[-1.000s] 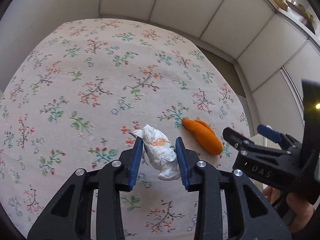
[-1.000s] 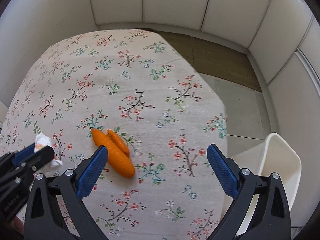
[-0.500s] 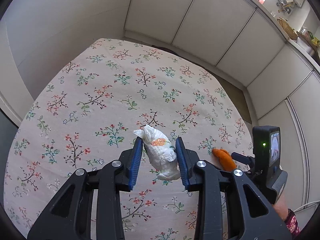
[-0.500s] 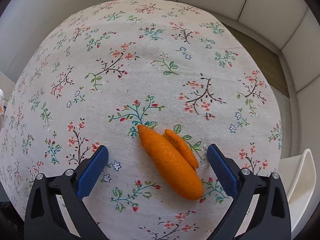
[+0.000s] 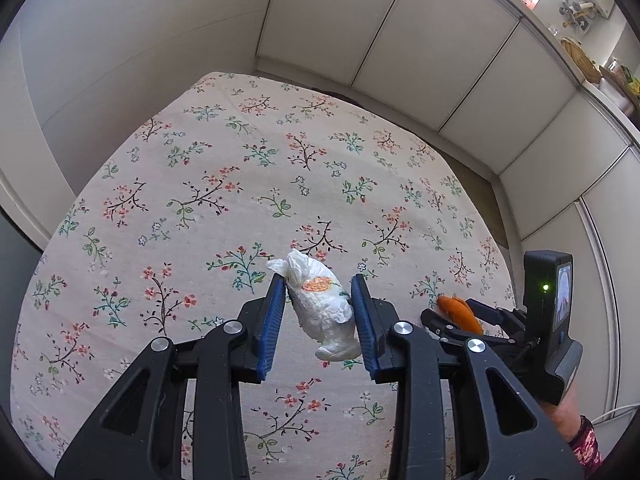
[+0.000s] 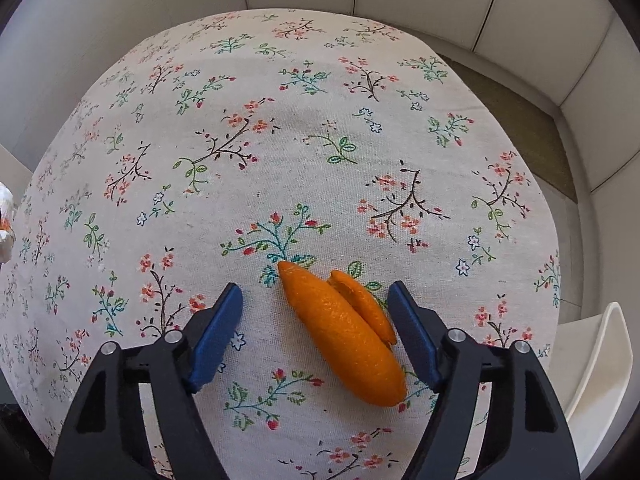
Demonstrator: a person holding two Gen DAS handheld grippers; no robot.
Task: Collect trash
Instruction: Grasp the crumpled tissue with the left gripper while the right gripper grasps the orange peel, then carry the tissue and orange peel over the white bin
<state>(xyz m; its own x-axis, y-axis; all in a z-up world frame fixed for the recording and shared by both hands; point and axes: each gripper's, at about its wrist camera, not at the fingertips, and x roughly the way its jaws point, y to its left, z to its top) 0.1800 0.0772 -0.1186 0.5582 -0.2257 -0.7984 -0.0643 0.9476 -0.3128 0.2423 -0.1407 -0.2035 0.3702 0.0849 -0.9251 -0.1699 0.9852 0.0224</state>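
The left tool [image 5: 319,312] is clamping a tissue [image 5: 324,308], while the right tool [image 6: 315,326] is straddling, apart, an orange peel [image 6: 344,330] on the bench [image 6: 280,140].

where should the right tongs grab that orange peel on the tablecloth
Grip the orange peel across its thick middle, coming down from above. It lies flat on the tablecloth, long and tapered, running diagonally. The open right tongs already straddle it; the small curl sits against the right-hand finger, so closing should probably catch both.

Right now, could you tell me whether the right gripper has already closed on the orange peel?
No, the right gripper is open, its blue pads either side of the orange peel, which lies on the floral tablecloth.
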